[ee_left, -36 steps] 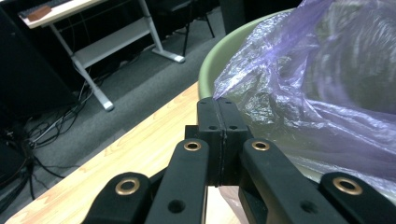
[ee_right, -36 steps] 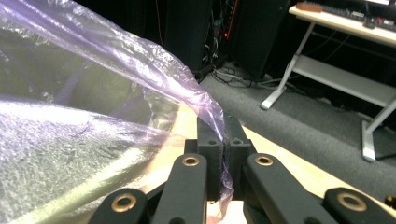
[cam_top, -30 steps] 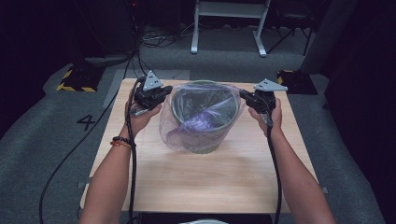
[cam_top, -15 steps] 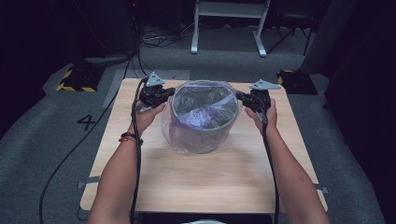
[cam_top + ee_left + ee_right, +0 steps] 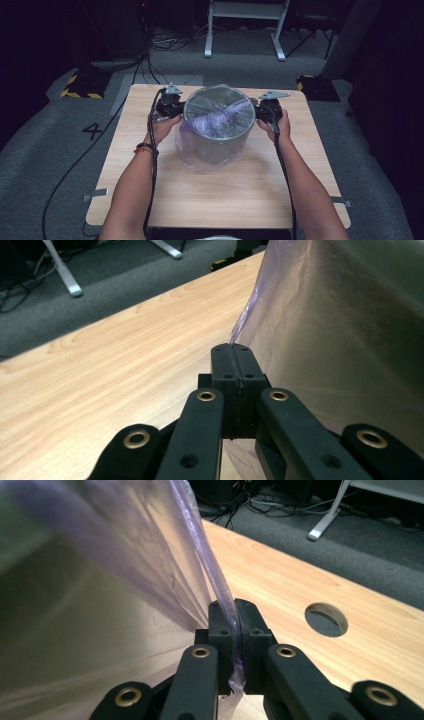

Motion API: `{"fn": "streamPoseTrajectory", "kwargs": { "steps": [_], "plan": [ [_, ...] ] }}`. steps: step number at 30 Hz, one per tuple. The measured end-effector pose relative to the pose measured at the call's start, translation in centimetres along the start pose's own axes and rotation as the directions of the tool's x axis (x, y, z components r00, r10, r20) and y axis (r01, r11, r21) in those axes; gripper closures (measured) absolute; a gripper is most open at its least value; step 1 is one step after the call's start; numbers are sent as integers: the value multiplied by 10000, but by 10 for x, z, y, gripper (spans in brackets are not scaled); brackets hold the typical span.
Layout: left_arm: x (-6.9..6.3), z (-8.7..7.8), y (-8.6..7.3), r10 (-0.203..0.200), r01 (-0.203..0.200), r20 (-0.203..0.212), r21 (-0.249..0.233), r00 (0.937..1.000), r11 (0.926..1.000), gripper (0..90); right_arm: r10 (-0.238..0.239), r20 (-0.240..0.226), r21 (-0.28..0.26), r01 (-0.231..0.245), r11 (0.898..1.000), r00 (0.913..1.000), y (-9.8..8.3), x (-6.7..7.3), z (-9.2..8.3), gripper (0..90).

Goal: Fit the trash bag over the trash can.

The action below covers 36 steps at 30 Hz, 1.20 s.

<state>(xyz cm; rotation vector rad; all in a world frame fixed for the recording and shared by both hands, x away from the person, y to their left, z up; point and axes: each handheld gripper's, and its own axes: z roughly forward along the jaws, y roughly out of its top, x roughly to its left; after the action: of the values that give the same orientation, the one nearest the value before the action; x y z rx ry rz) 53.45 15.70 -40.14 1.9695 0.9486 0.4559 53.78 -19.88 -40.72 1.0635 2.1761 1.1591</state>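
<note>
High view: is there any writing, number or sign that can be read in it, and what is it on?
"4": a dark numeral on the grey floor, left of the table.
No words, but yellow-and-black hazard stripes edge a floor block.
The bin, its plastic bag and the tongs bear no readable text.

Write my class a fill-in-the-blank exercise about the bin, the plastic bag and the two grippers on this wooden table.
1. The thin bag pulled over the round bin is pale ____ in colour.
2. The left gripper has its jaws ____ on the bag's edge.
3. The right gripper pinches a fold of the ____.
4. Near the right gripper, the table has a round ____ in it.

Missing words: purple; shut; bag; hole
</note>
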Motion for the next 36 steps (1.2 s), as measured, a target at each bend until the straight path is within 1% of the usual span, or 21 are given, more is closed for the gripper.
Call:
{"fn": "streamPoseTrajectory", "kwargs": {
  "steps": [3, 6, 8, 10, 11, 12, 13, 17, 19, 20, 21, 22, 23, 25, 26, 27, 29, 30, 32, 34, 36],
  "plan": [
    [0, 0, -5, 41, -41, -48, -14, 10000, 10000, 899, 59, -78, 33, -59, 10000, 10000, -3, 0, 0, 870],
    [2, -3, -13, -71, 71, -78, -41, 9999, 10000, 896, 117, -92, 180, -115, 9998, 9999, -10, -3, 0, 870],
    [4, -7, -18, -40, 39, -360, -27, 9993, 10000, 831, 186, -120, 189, -184, 9997, 9998, -14, -5, 0, 854],
    [5, -12, -22, -51, 45, -543, -110, 9985, 9999, 802, 132, -40, 214, -131, 9997, 9999, -17, -6, -1, 827],
    [6, -15, -24, -183, 174, -571, -167, 9982, 9997, 718, 38, 101, 238, -41, 9997, 9999, -19, -7, -2, 769],
    [7, -19, -24, -253, 238, -654, -226, 9975, 9995, 675, 49, 119, 208, -52, 9998, 9999, -19, -7, -3, 725],
    [8, -23, -25, -273, 248, -680, -386, 9973, 9989, 675, 49, 119, 208, -52, 9998, 9999, -19, -7, -3, 725],
    [8, -42, -29, -271, 210, -737, -814, 9969, 9965, 524, -3, 53, -132, 3, 9999, 10000, -20, -10, -11, 612],
    [7, -52, -32, -253, 198, -576, -950, 9980, 9953, 457, 101, 79, -152, -100, 9998, 9999, -21, -13, -14, 552],
    [3, -61, -35, -101, 57, -404, -1073, 9991, 9942, 403, 198, -38, -209, -198, 9996, 9998, -22, -16, -18, 507],
    [3, -61, -35, -101, 57, -404, -1073, 9991, 9942, 372, 212, -92, -264, -214, 9994, 9997, -22, -17, -21, 472],
    [1, -66, -37, 31, -71, -350, -1124, 9994, 9936, 346, 201, -112, -345, -204, 9992, 9997, -22, -18, -23, 435],
    [-3, -70, -38, 227, -269, -383, -1151, 9990, 9930, 346, 201, -112, -345, -204, 9992, 9997, -22, -18, -23, 435],
    [-9, -78, -43, 558, -564, -85, -1176, 9984, 9915, 316, 101, -176, -466, -109, 9989, 9998, -21, -18, -29, 397],
    [-13, -81, -46, 763, -766, -75, -1100, 9971, 9910, 299, 30, -164, -479, -38, 9988, 9999, -21, -19, -32, 380],
    [-17, -84, -48, 975, -976, -61, -1078, 9952, 9894, 284, -34, -145, -510, 27, 9987, 9999, -21, -19, -35, 363],
    [-25, -89, -53, 1292, -1257, 308, -959, 9911, 9874, 270, -235, -134, -507, 228, 9985, 9996, -21, -19, -40, 341],
    [-29, -92, -56, 1462, -1414, 467, -929, 9882, 9856, 251, -483, -221, -524, 470, 9975, 9986, -22, -18, -46, 335],
    [-37, -96, -61, 1804, -1746, 688, -831, 9812, 9811, 251, -627, -127, -517, 620, 9967, 9980, -23, -17, -49, 333],
    [-43, -99, -66, 1930, -1872, 861, -711, 9774, 9797, 241, -994, 84, -496, 997, 9938, 9950, -25, -15, -56, 326],
    [-48, -102, -71, 1968, -1894, 1214, -698, 9729, 9794, 235, -1033, 72, -508, 1035, 9933, 9946, -25, -14, -59, 325]
  ]
}}
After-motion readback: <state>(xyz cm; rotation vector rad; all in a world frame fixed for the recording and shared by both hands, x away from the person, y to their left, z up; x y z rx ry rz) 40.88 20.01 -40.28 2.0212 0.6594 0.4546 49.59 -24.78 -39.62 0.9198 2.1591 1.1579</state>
